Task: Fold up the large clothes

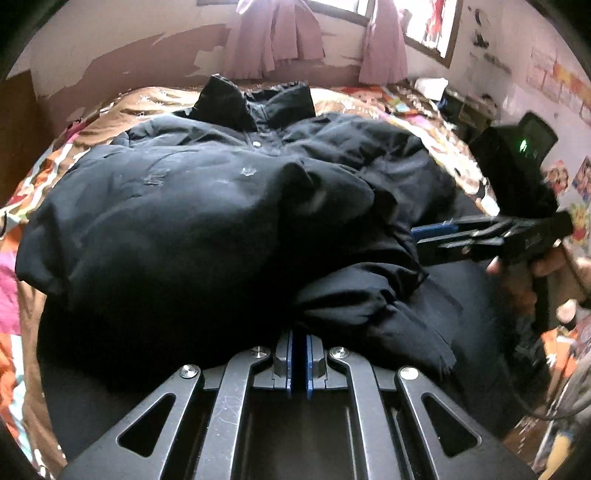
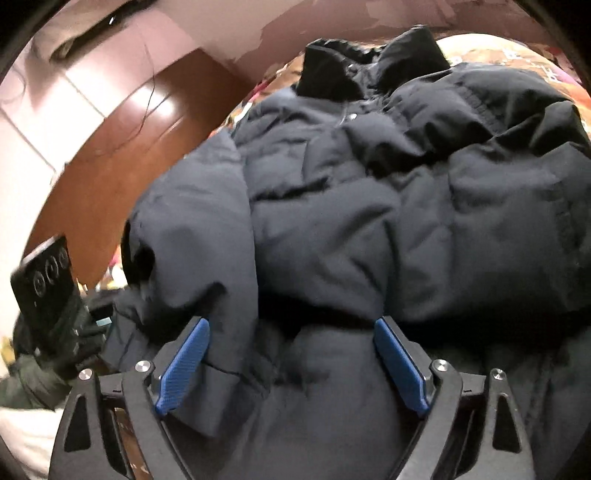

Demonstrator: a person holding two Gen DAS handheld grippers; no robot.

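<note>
A large black padded jacket (image 1: 192, 206) lies on the bed, collar toward the far wall, with its sleeves folded in over the body. My left gripper (image 1: 299, 341) is shut on the jacket's near hem. My right gripper (image 2: 291, 332) is open, its blue pads (image 2: 184, 365) wide apart over jacket fabric (image 2: 369, 221) near a folded sleeve. The right gripper also shows in the left wrist view (image 1: 419, 234), reaching in from the right at the jacket's side. The left gripper's body shows at the left edge of the right wrist view (image 2: 48, 284).
The bed has a patterned, colourful cover (image 1: 373, 99). Pink curtains (image 1: 273, 33) hang on the far wall. Cluttered shelves (image 1: 465, 107) stand at the right. A brown wooden headboard or door (image 2: 122, 155) is beyond the jacket's left side.
</note>
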